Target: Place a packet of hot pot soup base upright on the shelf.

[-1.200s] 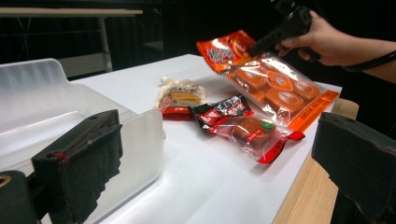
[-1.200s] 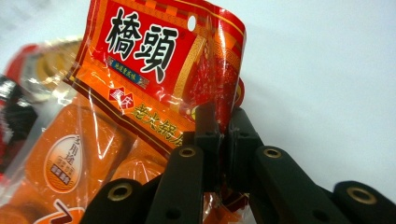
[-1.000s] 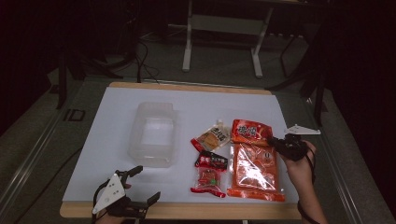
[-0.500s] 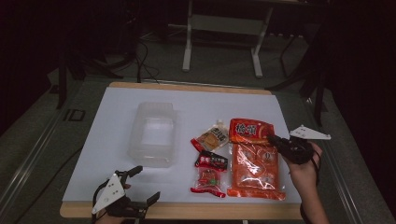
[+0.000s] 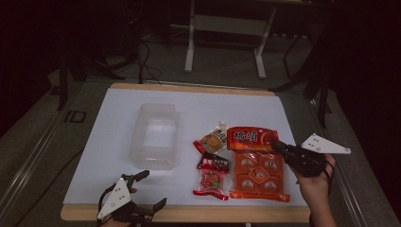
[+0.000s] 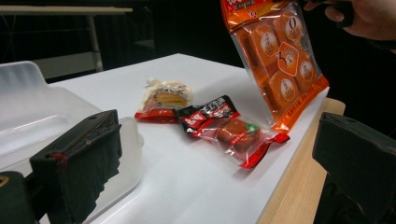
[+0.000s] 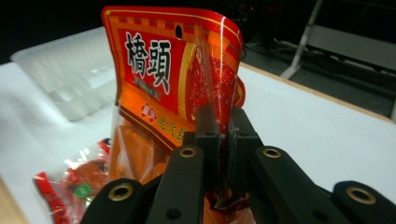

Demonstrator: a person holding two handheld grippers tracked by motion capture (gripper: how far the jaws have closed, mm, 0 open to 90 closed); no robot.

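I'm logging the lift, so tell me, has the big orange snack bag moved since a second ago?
Yes. The big orange snack bag, pinched by the right gripper, has shifted toward the clear plastic tub, its top lifted.

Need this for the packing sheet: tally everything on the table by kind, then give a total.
Large orange snack bag, pinched at its top edge by the right gripper: 1
Small red-edged snack packets: 2
Small black-and-red snack packet: 1
Clear plastic container: 1
Total: 5
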